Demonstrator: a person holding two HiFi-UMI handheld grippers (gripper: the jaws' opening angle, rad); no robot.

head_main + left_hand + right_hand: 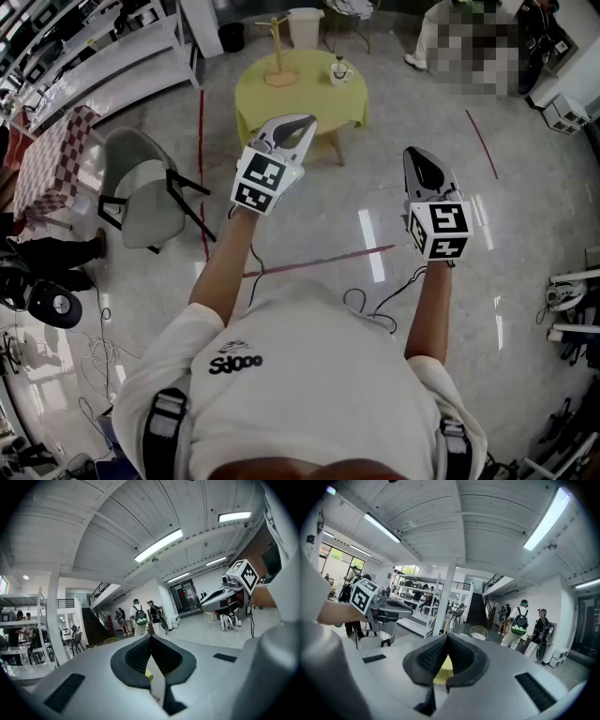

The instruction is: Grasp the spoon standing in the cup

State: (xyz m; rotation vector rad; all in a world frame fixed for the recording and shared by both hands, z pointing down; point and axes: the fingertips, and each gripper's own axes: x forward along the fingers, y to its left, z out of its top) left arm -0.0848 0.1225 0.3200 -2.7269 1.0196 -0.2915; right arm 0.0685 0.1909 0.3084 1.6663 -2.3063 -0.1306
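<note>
A white cup (pixel 339 72) with a dark spoon standing in it sits on a round yellow table (pixel 309 94) far ahead in the head view. A wooden stand (pixel 277 58) rises on the table's left part. My left gripper (pixel 307 120) is held in the air short of the table, jaws shut and empty. My right gripper (pixel 411 153) hovers further right and nearer to me, also shut and empty. In the left gripper view the jaws (pixel 151 636) meet at the tip. In the right gripper view the jaws (pixel 447 636) meet too, with the yellow table (pixel 440 671) showing below them.
A grey chair (pixel 142 190) stands left of the left arm. A red-checked table (pixel 45 159) and shelving (pixel 84 56) line the left side. Red tape lines (pixel 202 159) cross the glossy floor. Cables (pixel 375 305) lie by my feet. A white bin (pixel 305 26) stands behind the table.
</note>
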